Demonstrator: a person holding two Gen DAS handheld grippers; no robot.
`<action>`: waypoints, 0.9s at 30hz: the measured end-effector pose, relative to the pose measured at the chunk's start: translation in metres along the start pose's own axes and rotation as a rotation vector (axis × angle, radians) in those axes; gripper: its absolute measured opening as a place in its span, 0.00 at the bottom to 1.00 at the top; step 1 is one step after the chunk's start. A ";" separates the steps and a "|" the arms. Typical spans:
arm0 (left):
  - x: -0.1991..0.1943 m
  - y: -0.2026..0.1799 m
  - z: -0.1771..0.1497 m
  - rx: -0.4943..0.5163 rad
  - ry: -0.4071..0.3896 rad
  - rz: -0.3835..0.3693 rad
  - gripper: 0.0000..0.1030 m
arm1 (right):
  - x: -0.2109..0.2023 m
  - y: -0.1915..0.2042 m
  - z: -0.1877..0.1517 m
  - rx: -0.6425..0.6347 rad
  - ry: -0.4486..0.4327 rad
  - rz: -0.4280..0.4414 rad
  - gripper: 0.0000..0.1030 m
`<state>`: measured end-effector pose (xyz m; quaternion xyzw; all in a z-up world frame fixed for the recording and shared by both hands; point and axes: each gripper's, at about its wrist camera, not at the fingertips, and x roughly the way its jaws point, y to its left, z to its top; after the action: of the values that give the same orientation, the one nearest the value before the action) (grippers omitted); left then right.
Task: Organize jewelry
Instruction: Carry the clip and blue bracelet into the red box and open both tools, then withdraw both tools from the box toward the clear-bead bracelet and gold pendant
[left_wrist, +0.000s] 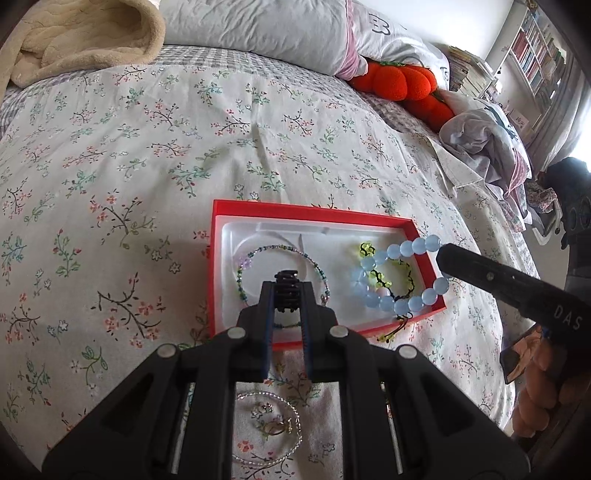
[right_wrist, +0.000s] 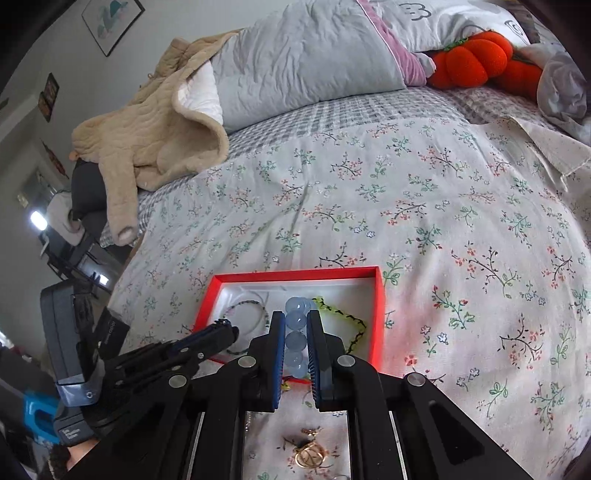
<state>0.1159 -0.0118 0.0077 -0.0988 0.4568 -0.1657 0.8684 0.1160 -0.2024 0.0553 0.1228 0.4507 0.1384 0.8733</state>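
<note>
Right gripper (right_wrist: 295, 334) pinches pale-blue bead bracelet (right_wrist: 295, 332) over red box (right_wrist: 378, 314), lower centre; left gripper (left_wrist: 287, 291) clamps black hair claw (left_wrist: 286, 290).

- A bed (left_wrist: 147, 147) covered by a floral sheet.
- On it: an open red box (left_wrist: 218, 258), pillows (left_wrist: 258, 29), a beige blanket (left_wrist: 74, 37), an orange pumpkin cushion (left_wrist: 399, 81), and loose silver and gold jewelry (left_wrist: 269, 424) nearest the camera.

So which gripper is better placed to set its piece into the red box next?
Right. The right gripper already holds the blue bead bracelet over the red box; the left gripper grips a black hair claw.
</note>
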 end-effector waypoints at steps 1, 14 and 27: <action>0.001 0.000 0.001 -0.001 0.001 0.000 0.14 | 0.002 -0.003 0.000 0.003 0.006 -0.009 0.11; 0.004 -0.006 0.003 0.023 -0.016 0.040 0.22 | 0.008 -0.016 -0.004 0.010 0.028 -0.056 0.14; -0.034 -0.002 -0.007 -0.006 -0.057 0.095 0.67 | -0.012 -0.005 -0.024 -0.067 0.053 -0.079 0.16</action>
<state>0.0922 -0.0011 0.0302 -0.0843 0.4364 -0.1202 0.8877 0.0902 -0.2087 0.0491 0.0718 0.4733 0.1221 0.8695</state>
